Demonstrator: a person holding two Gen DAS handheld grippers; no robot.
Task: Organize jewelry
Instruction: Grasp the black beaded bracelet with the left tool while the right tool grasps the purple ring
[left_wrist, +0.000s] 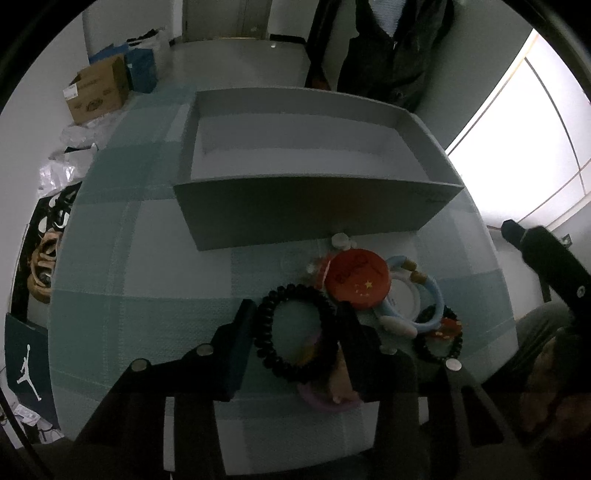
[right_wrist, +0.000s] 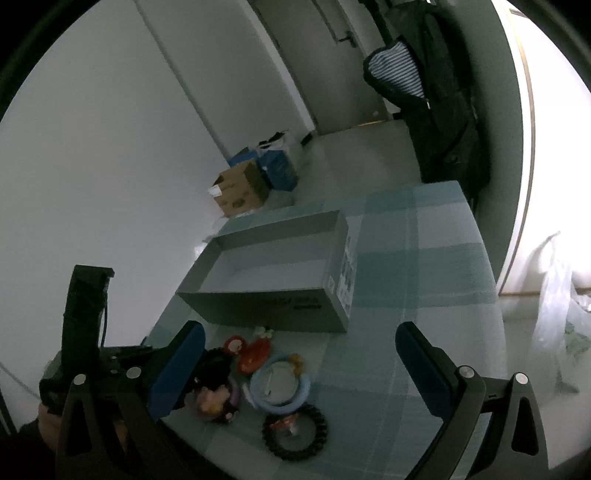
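Jewelry lies in a pile on the teal checked tablecloth (left_wrist: 147, 277), in front of an open grey box (left_wrist: 314, 206) (right_wrist: 266, 306). My left gripper (left_wrist: 297, 310) points steeply down and is shut on a black coil bracelet (left_wrist: 295, 332), one pad against each side. Beside it lie a red round disc with yellow stars (left_wrist: 357, 277) (right_wrist: 255, 354), a light blue ring with wooden beads (left_wrist: 432, 291) (right_wrist: 280, 384), and a black beaded bracelet with a red charm (left_wrist: 439, 336) (right_wrist: 295, 430). My right gripper (right_wrist: 301, 328) hangs wide open above the pile, holding nothing.
A purple ring (left_wrist: 325, 402) lies partly hidden under the left fingers. On the floor past the table sit a cardboard box (left_wrist: 98, 88) and blue boxes. A dark coat (right_wrist: 443, 110) hangs behind the table. A clear plastic bag (right_wrist: 554, 295) stands at the right.
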